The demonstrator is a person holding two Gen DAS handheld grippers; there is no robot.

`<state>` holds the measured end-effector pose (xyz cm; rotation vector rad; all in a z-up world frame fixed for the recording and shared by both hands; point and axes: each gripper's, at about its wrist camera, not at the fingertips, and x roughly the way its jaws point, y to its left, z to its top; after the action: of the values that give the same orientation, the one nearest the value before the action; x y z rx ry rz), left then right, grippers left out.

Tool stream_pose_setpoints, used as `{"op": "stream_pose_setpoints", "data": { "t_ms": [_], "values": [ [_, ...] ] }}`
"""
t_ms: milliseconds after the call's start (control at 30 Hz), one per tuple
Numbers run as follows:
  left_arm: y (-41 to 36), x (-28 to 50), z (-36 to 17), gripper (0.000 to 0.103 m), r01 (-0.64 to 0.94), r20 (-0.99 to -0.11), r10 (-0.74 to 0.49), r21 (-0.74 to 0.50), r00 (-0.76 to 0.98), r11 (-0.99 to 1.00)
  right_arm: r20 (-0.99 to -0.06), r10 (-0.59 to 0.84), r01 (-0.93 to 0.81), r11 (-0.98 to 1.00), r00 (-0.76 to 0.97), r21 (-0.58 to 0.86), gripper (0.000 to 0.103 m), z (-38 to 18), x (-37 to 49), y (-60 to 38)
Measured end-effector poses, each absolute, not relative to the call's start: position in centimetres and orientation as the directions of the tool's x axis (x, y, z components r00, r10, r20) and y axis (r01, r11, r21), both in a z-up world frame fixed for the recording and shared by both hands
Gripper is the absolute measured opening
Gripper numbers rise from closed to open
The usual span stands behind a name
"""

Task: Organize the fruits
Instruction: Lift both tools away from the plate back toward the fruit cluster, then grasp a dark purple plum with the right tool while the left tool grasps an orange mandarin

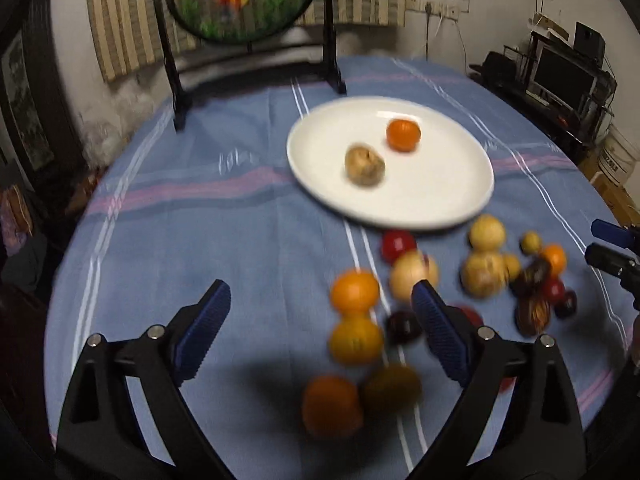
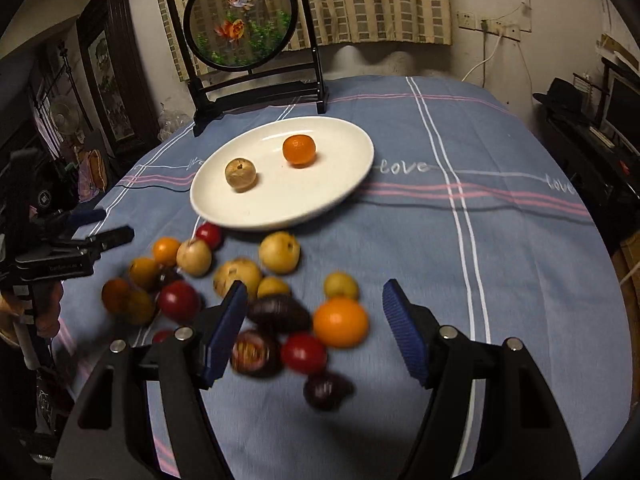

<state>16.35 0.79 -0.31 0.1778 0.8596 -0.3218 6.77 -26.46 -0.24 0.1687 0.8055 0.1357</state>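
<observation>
Toward the far edge of the counter (image 2: pixel 520 280) I see a white plate (image 2: pixel 320 200) carrying a tan fruit (image 2: pixel 240 174) and an orange (image 2: pixel 299 150), well apart from each other. Just beside the plate's near rim lies a loose pile of fruit (image 2: pixel 240 280), oranges, yellow, red and dark pieces, spread toward the near edge. My left claw (image 1: pixel 320 312) stands wide apart, holding nothing. My right claw (image 2: pixel 314 304) is apart too, hanging over the pile with nothing gripped.
</observation>
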Motion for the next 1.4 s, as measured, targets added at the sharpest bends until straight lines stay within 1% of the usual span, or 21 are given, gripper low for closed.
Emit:
{"op": "stream_pose_setpoints", "data": {
  "t_ms": [67,167,300,467,667,733,833,1033,1100,1167,1233,1267,1333,1400],
  "values": [
    [1.5,14.8,-0.9,0.094,0.345,-0.766,-0.222,0.0,0.604,0.939,-0.71,0.199,-0.049,0.973,0.675,0.225,0.07,-1.0,5.0,-26.2],
    [2.1,12.7,-1.6,0.093,0.336,-0.765,-0.21,0.009,0.609,0.942,-0.717,0.217,-0.052,0.968,0.663,0.245,0.07,-1.6,3.7,-25.6],
    [2.9,10.8,-2.6,0.093,0.327,-0.785,-0.239,-0.049,0.571,0.944,-0.738,0.226,-0.073,0.97,0.636,0.234,0.07,-2.6,1.8,-24.4],
    [3.2,9.0,-4.0,0.093,0.283,-0.794,-0.171,0.001,0.584,0.959,-0.773,0.143,-0.049,0.988,0.618,0.144,0.07,-3.3,1.1,-23.0],
    [2.8,8.4,-4.6,0.093,0.288,-0.8,-0.151,0.028,0.58,0.957,-0.812,0.06,0.006,0.997,0.58,0.077,0.07,-4.5,2.2,-23.2],
    [2.7,8.5,-4.8,0.093,0.298,-0.808,-0.162,0.017,0.567,0.954,-0.826,0.035,0.032,0.997,0.563,0.065,0.07,-5.1,2.8,-23.5],
    [2.6,8.5,-5.3,0.093,0.301,-0.817,-0.165,0.01,0.552,0.954,-0.833,0.026,0.041,0.997,0.553,0.059,0.062,-5.6,3.4,-23.8],
    [2.2,8.9,-5.9,0.093,0.307,-0.826,-0.152,0.026,0.542,0.951,-0.832,0.029,0.044,0.997,0.554,0.064,0.062,-5.8,4.6,-24.3],
    [2.3,9.1,-6.0,0.093,0.302,-0.829,-0.15,0.025,0.539,0.953,-0.834,0.03,0.045,0.997,0.55,0.065,0.057,-5.9,5.0,-24.4],
    [2.3,9.2,-6.1,0.093,0.299,-0.832,-0.145,0.025,0.535,0.954,-0.839,0.029,0.047,0.997,0.544,0.065,0.047,-6.1,5.3,-24.3],
    [2.4,9.3,-6.3,0.093,0.298,-0.834,-0.144,0.025,0.532,0.954,-0.833,0.019,0.043,0.998,0.553,0.052,0.045,-6.0,5.6,-24.2],
    [2.4,9.4,-6.3,0.093,0.298,-0.835,-0.144,0.025,0.53,0.954,-0.832,0.023,0.041,0.998,0.554,0.055,0.039,-6.1,5.7,-24.1],
    [2.4,9.4,-6.5,0.093,0.298,-0.839,-0.146,0.02,0.525,0.954,-0.827,0.034,0.04,0.997,0.561,0.069,0.034,-6.1,5.9,-24.2],
    [2.5,9.5,-6.5,0.093,0.297,-0.839,-0.142,0.023,0.524,0.955,-0.823,0.037,0.049,0.996,0.567,0.078,0.033,-6.1,6.0,-24.4]
  ]
}}
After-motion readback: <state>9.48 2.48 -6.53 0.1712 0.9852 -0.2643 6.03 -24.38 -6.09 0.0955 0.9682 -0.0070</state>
